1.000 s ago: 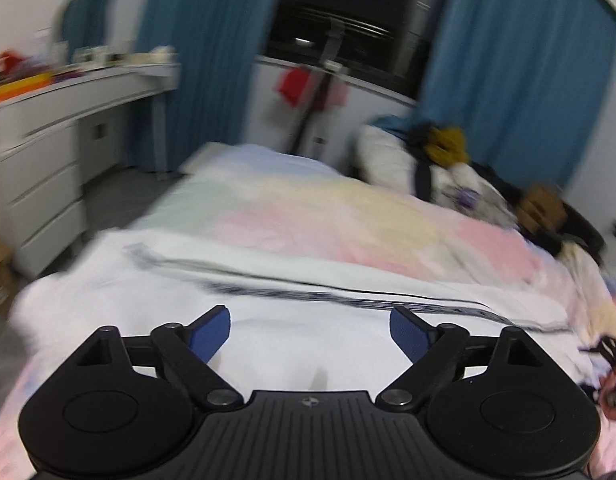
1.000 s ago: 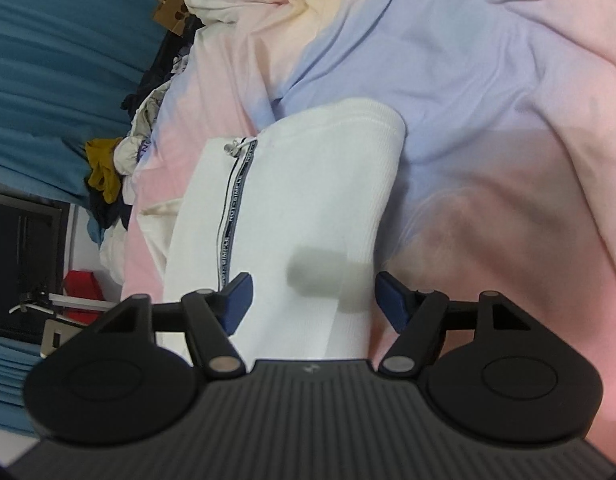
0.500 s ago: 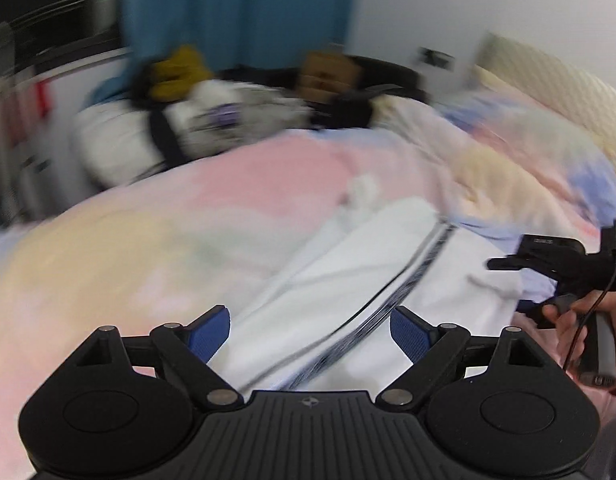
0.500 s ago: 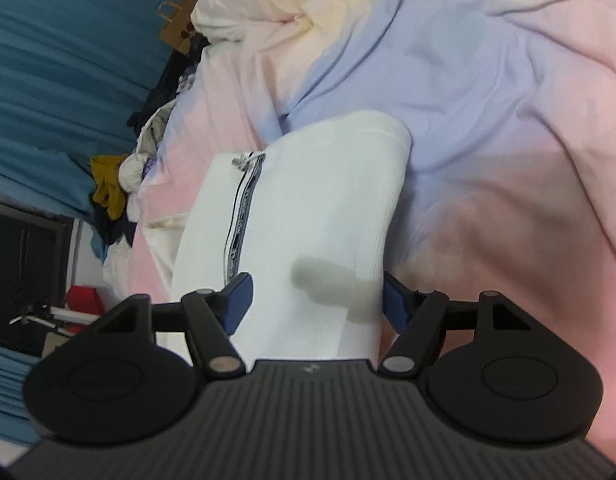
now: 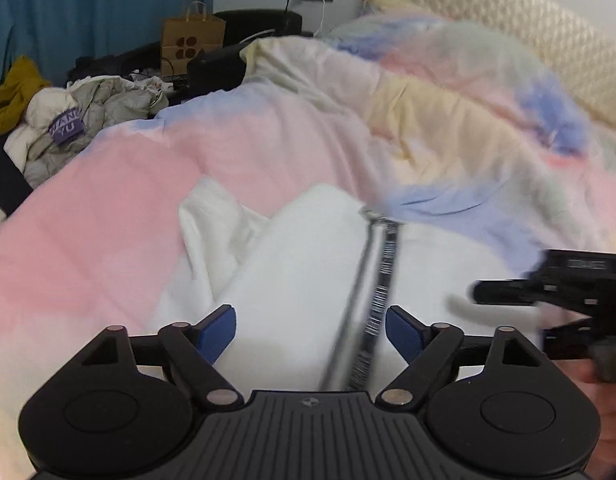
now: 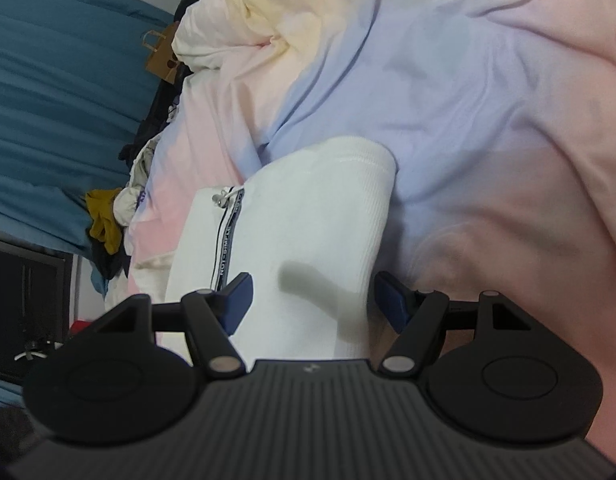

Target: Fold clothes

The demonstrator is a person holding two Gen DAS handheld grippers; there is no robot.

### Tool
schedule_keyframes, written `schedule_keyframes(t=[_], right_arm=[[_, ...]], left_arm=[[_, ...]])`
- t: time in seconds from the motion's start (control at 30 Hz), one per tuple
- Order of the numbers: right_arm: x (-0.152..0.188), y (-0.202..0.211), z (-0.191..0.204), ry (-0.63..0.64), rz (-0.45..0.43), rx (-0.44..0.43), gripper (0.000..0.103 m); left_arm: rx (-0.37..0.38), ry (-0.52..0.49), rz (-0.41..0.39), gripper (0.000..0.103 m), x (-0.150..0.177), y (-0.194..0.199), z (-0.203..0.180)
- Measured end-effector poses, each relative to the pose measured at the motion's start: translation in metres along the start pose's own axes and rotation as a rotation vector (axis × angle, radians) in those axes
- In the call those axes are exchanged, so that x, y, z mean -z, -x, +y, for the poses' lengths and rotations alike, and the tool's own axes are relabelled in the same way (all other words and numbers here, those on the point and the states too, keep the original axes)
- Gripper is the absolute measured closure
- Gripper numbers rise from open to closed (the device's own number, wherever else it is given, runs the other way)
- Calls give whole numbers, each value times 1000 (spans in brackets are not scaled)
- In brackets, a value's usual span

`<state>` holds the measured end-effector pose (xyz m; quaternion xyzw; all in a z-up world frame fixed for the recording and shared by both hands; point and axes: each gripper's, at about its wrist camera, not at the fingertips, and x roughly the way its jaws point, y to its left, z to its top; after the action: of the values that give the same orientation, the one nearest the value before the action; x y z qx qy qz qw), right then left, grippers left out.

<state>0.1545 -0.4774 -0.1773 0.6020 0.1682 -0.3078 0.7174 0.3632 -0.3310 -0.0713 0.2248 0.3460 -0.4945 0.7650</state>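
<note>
Our left gripper [image 5: 309,330] has just been closing a bit but its jaws are apart over the white top [image 5: 300,280], pinching nothing. Our right gripper [image 6: 309,300] is spread too. Far left, a purple tag [image 5: 66,130] reads "YU".

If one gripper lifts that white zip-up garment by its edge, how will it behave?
The white garment is probably floppy: it drapes in soft folds over the duvet. Its free layers would likely sag and unfold. The zipper may swing.
</note>
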Motion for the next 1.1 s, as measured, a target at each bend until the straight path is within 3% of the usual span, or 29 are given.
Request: schedule_keyframes(t=[0.03, 0.17, 0.2, 0.23, 0.27, 0.3, 0.33, 0.57, 0.73, 0.83, 0.97, 1.07, 1.1], right_arm=[[0, -1, 0, 0, 0, 0, 33], [-2, -5, -3, -18, -1, -3, 32], [-2, -6, -4, -23, -2, -5, 32], [-3, -6, -4, -24, -3, -7, 32], [-3, -7, -5, -25, -4, -8, 32], [-3, -7, -5, -24, -5, -9, 32], [-3, -7, -5, -23, -5, -9, 33], [-5, -1, -3, -26, -16, -24, 33], [-5, 14, 10, 38, -79, -82, 33], [-4, 13, 14, 65, -71, -110, 33], [-3, -14, 6, -11, 66, -142, 35], [-3, -22, 3, -45, 110, -151, 44], [-4, -21, 5, -36, 99, -155, 61]], left_arm=[[-18, 9, 9, 29, -1, -7, 5], [-48, 65, 39, 31, 3, -26, 24], [-57, 75, 43, 39, 5, -28, 27], [-72, 80, 45, 56, 8, -29, 28], [-86, 81, 45, 64, 10, -27, 29], [-100, 79, 43, 83, 12, -24, 28], [-103, 71, 34, 94, 13, -19, 28], [-84, 106, -161, 98, 1, 57, 27], [-142, 138, -272, 98, -13, 94, 40], [-161, 129, -252, 97, -11, 91, 46], [-196, 148, -200, 96, 1, 66, 54], [-201, 158, -176, 89, 7, 52, 61], [-200, 159, -171, 81, 8, 48, 63]])
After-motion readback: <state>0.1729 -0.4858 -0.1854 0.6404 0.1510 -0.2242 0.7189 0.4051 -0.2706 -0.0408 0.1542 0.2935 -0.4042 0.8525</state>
